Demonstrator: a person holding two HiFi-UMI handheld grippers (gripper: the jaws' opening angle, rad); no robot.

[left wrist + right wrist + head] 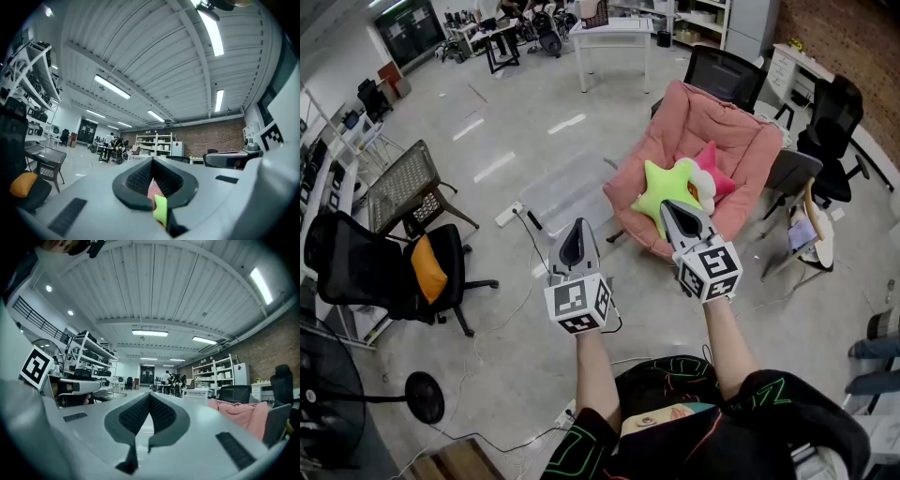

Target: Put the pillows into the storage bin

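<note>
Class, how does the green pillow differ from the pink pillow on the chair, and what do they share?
The green pillow is lime; the pink pillow is deep pink. The green pillow lies nearer the front edge of the pink chair; the pink pillow sits further back, partly behind a white pillow. Both are star-shaped and lie on the chair, not in the storage bin.

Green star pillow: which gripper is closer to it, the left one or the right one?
Right. In the head view the right gripper sits just below the green star pillow, tips at its edge. The left gripper is farther off to the pillow's left, over the floor.
</note>
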